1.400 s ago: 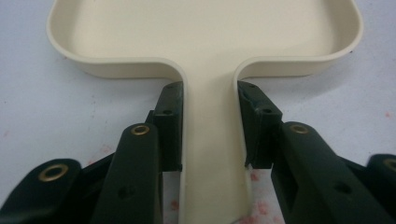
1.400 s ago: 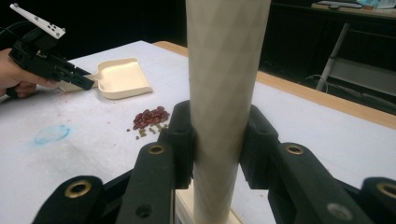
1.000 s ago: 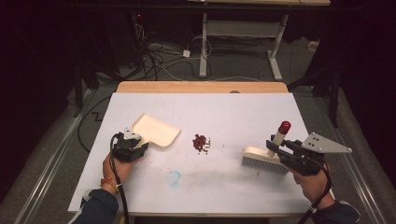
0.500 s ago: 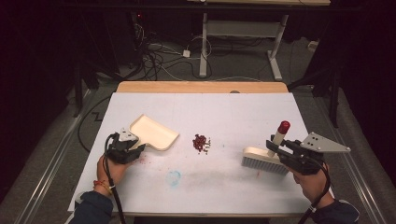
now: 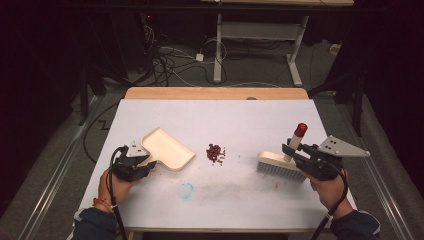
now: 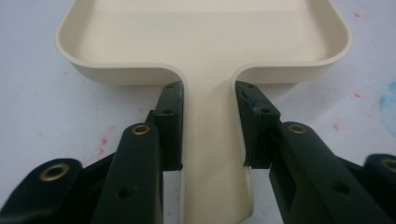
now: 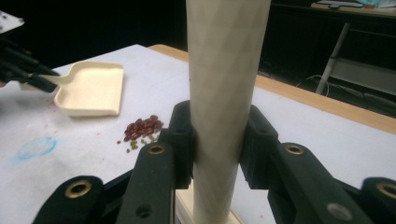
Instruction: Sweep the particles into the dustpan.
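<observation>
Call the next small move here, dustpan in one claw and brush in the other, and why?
Probably slide the dustpan right until its open edge sits beside the bean pile. The left claw is already shut on its handle and the right claw on the brush handle, yet a gap of bare table separates pan from beans, so sweeping now would likely scatter them.

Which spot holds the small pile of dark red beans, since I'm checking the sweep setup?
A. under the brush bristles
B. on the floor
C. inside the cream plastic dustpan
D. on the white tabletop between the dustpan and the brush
D: the small pile of dark red beans lies on the white tabletop, apart from the cream plastic dustpan on one side and the pale-bristled brush on the other.
</observation>
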`<state>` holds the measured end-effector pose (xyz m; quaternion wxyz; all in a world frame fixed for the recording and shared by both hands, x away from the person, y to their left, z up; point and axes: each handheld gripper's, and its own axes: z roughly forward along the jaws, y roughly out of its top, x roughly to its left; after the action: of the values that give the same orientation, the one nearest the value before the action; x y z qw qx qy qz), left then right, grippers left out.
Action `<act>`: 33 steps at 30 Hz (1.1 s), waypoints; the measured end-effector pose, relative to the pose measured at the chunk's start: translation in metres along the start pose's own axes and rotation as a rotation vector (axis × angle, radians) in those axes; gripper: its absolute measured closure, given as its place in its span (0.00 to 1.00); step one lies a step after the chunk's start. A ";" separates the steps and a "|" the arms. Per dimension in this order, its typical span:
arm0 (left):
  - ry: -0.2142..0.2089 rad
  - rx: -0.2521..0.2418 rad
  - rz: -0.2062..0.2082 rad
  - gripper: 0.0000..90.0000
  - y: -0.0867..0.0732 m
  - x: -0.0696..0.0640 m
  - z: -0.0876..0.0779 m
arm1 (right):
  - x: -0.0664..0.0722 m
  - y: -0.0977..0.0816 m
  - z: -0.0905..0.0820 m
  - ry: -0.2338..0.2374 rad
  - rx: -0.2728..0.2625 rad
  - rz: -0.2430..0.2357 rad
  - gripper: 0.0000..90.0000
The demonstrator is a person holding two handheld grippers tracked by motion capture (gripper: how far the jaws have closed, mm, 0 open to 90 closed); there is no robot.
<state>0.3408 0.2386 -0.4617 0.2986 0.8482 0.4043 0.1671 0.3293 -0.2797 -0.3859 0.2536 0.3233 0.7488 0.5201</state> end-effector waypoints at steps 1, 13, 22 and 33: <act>-0.007 0.000 0.003 0.71 0.000 -0.002 -0.002 | 0.000 0.002 0.005 -0.005 0.001 -0.011 0.78; -0.115 0.014 0.089 0.71 0.000 -0.037 -0.014 | 0.004 0.031 0.062 -0.035 -0.022 -0.008 0.78; -0.192 0.019 0.108 0.71 0.003 -0.049 -0.006 | 0.022 0.051 0.119 -0.062 -0.018 -0.040 0.78; -0.200 0.034 0.113 0.71 0.004 -0.059 0.003 | 0.047 0.053 0.165 -0.086 -0.016 -0.067 0.78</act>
<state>0.3081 0.1889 -0.4639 0.3133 0.8870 0.3267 0.0914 0.4280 -0.1301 -0.3921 0.3052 0.3181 0.7434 0.5030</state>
